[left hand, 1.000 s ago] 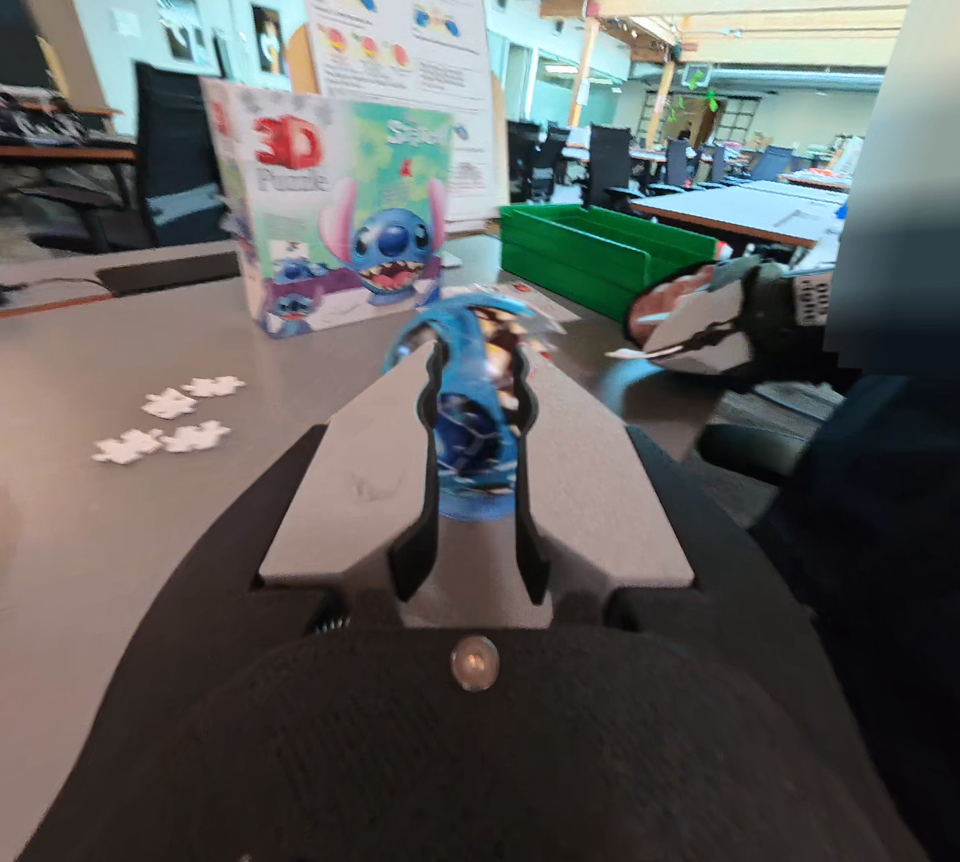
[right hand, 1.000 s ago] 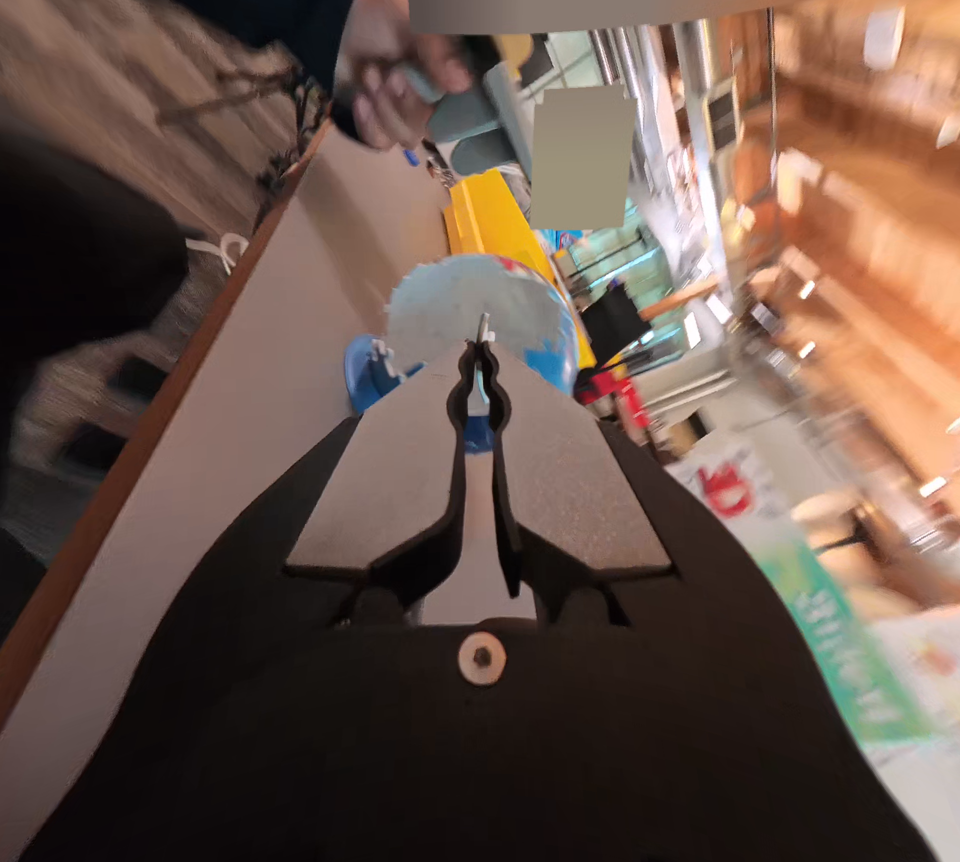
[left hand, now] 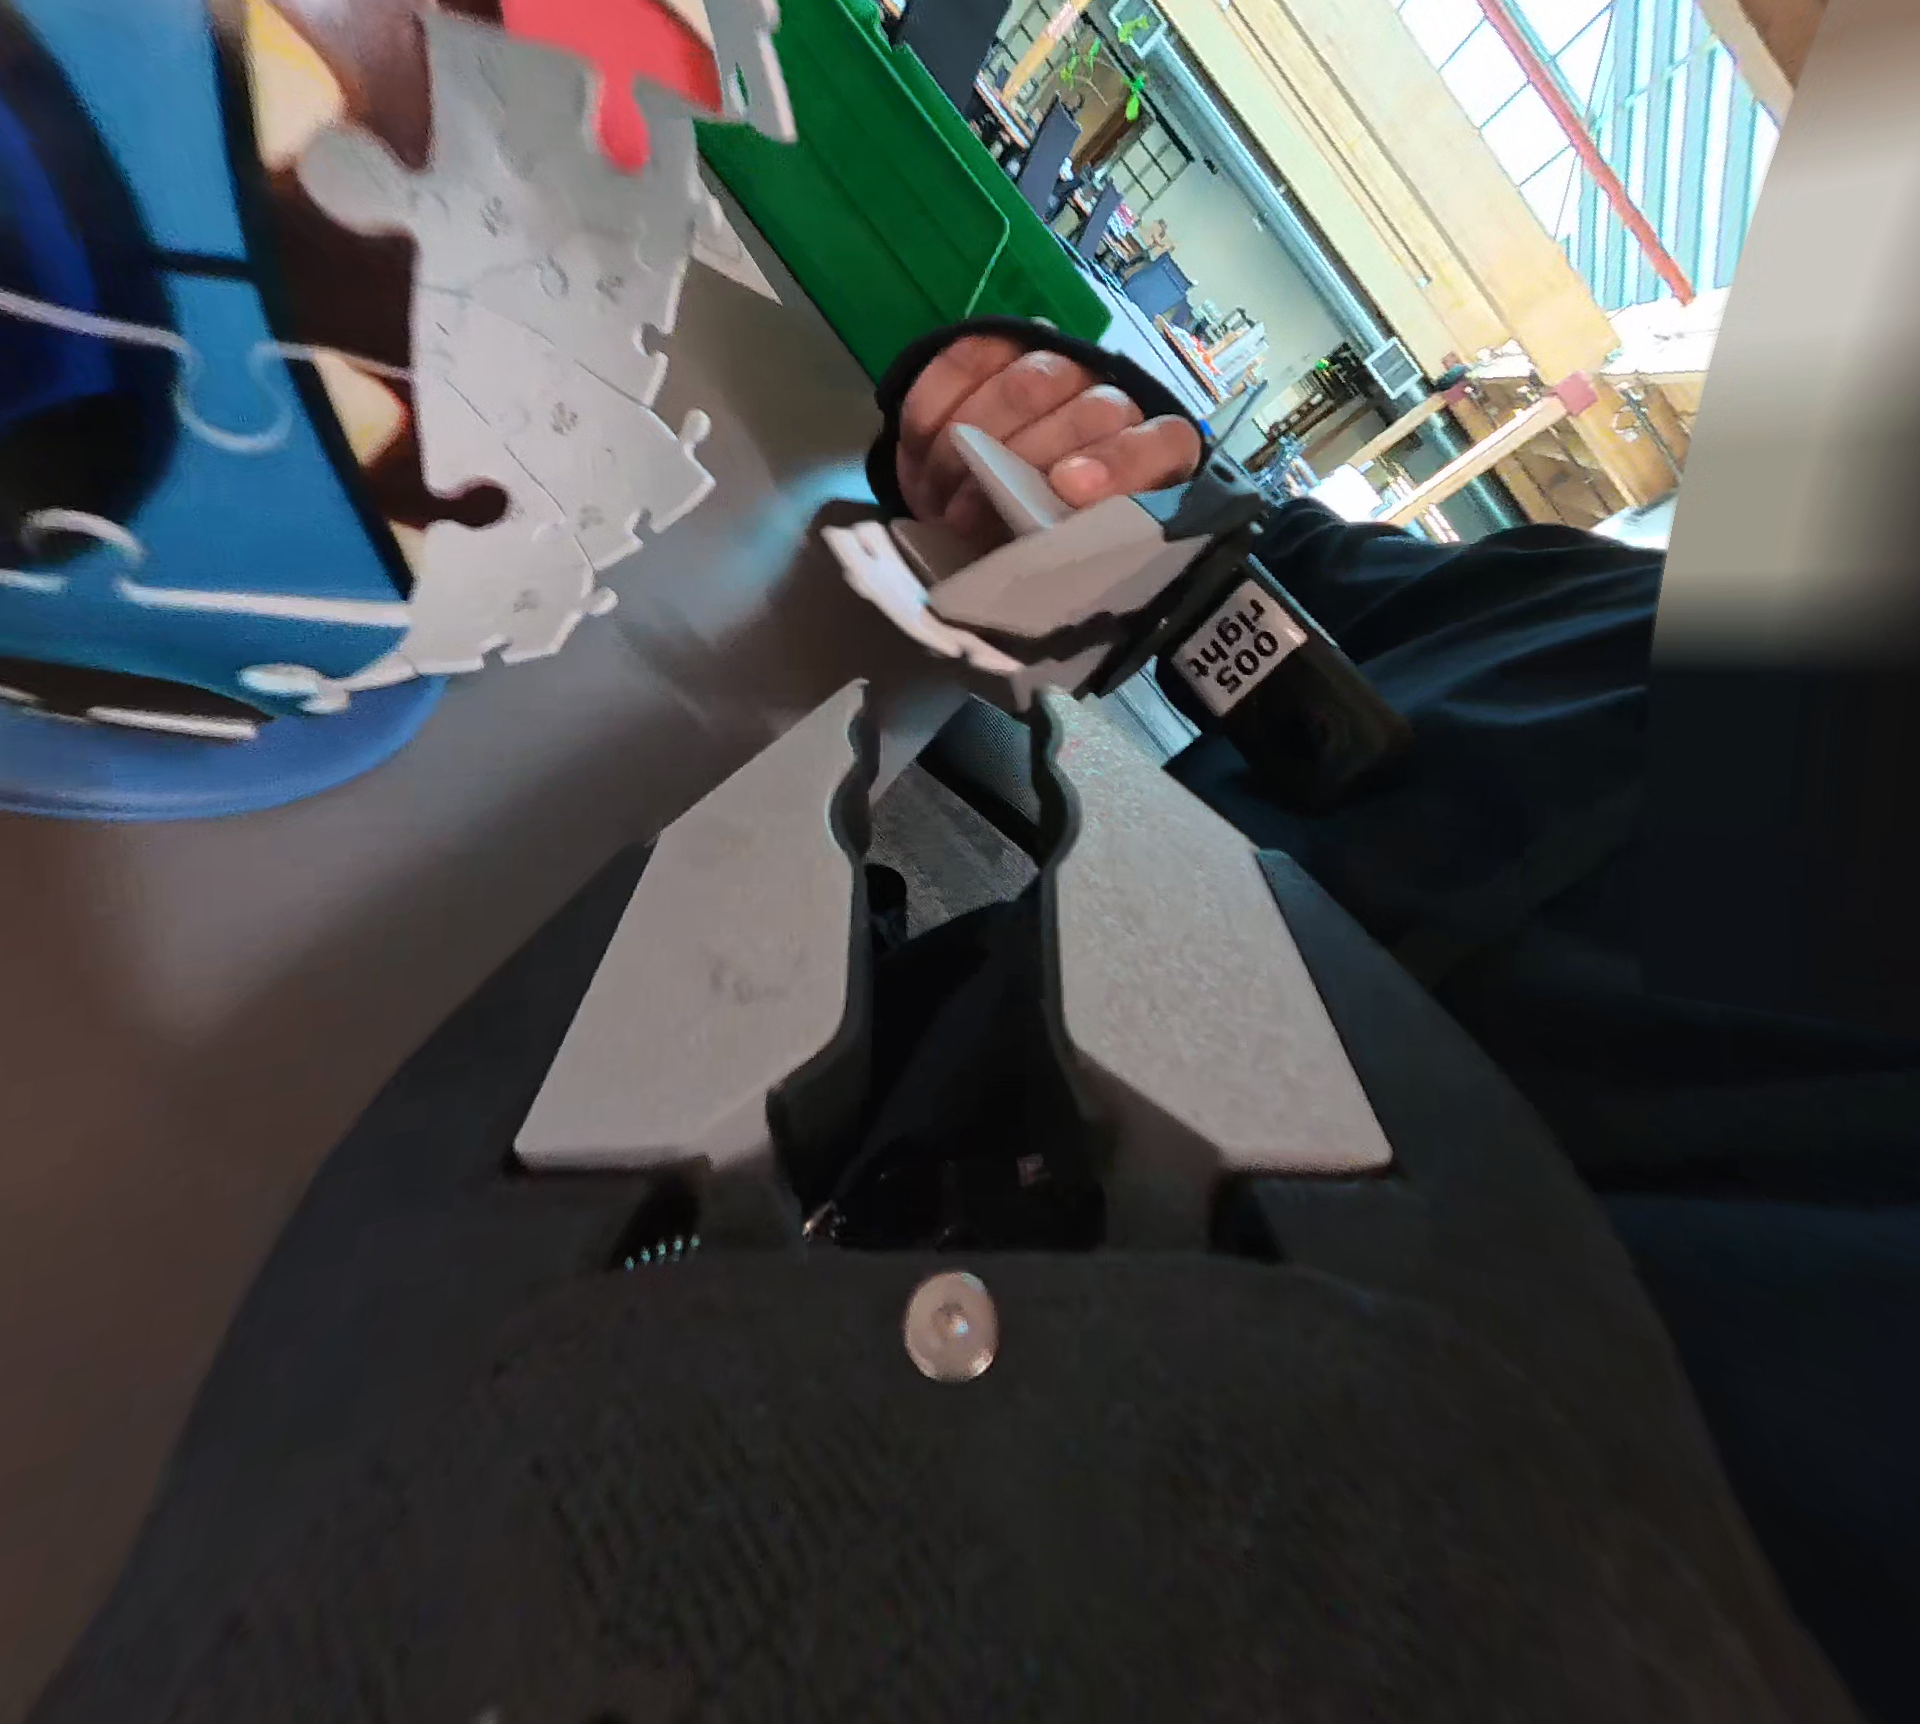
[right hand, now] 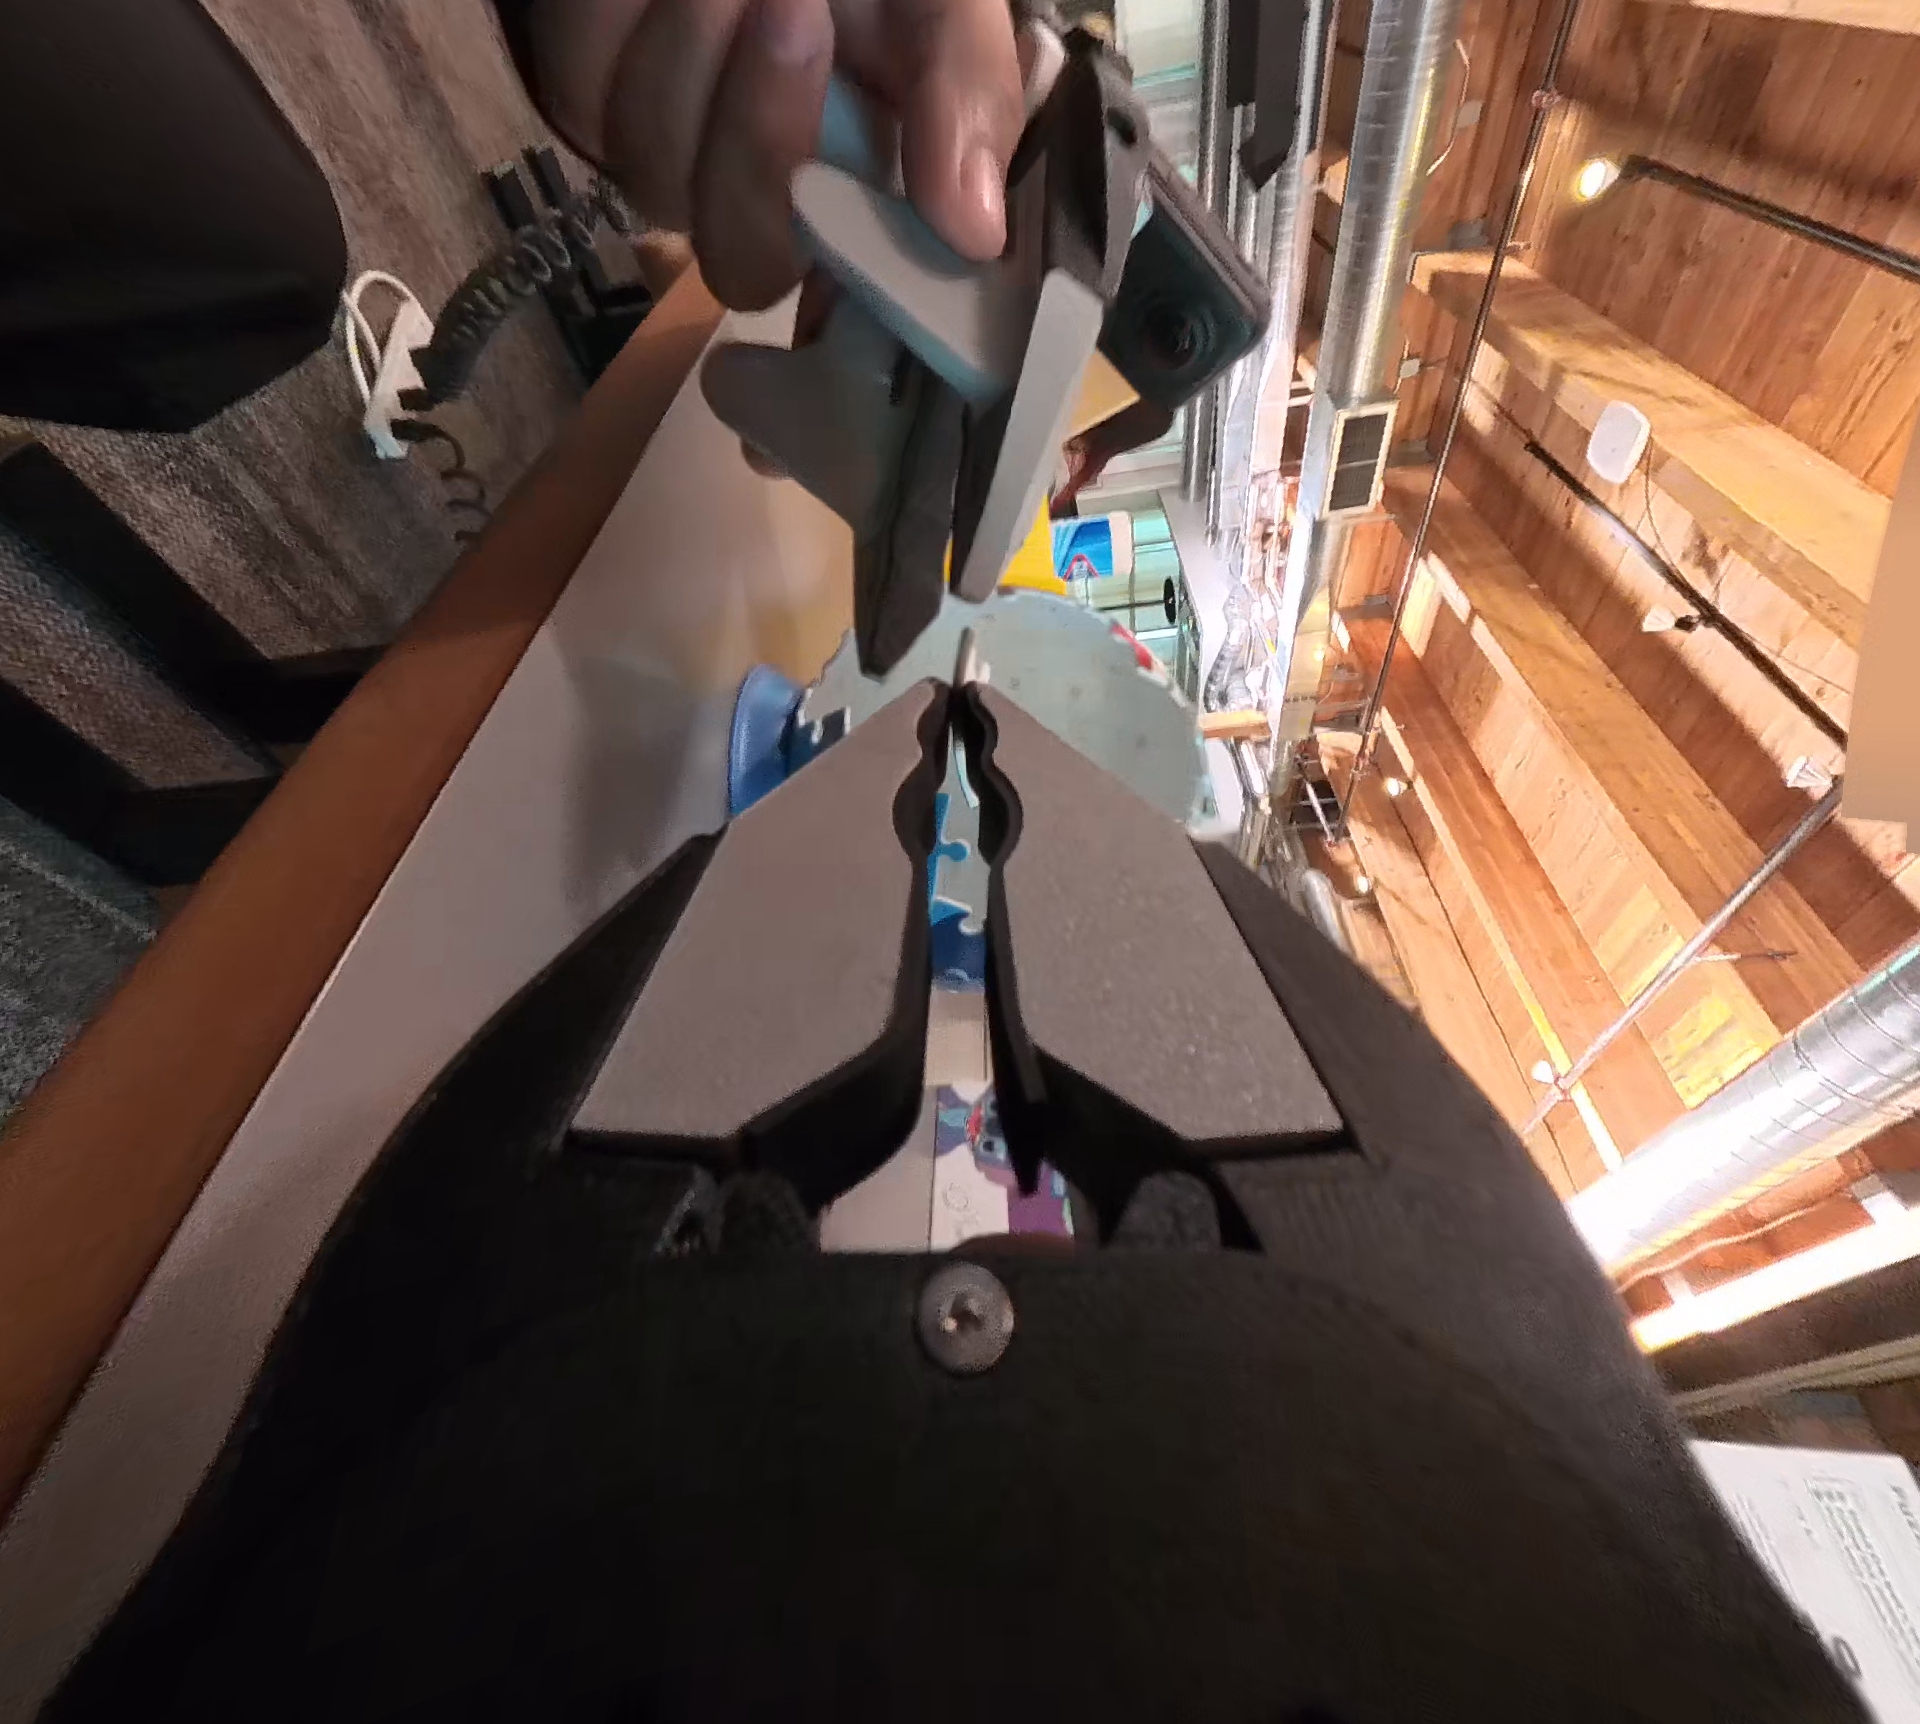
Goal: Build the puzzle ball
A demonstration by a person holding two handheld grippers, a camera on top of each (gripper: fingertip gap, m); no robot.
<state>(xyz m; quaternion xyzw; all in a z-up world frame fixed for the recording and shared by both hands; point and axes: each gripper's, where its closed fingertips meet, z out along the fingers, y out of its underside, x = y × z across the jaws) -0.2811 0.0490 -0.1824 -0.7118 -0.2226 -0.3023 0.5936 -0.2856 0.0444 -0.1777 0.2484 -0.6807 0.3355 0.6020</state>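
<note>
**Two grippers meeting beside the half-built puzzle ball**

The left gripper point(left hand: 951, 718) is standing open and empty, its fingers pointing past the counter's point(left hand: 260, 947) near edge. The right gripper point(right hand: 961, 698) is pinching a thin pale puzzle piece point(right hand: 968, 661) edge-on, jaws nearly closed. The puzzle ball point(left hand: 208, 386) is resting on its blue base near that edge, its jagged open rim facing the grippers. A green bin point(left hand: 883, 199) is sitting behind it.
</note>
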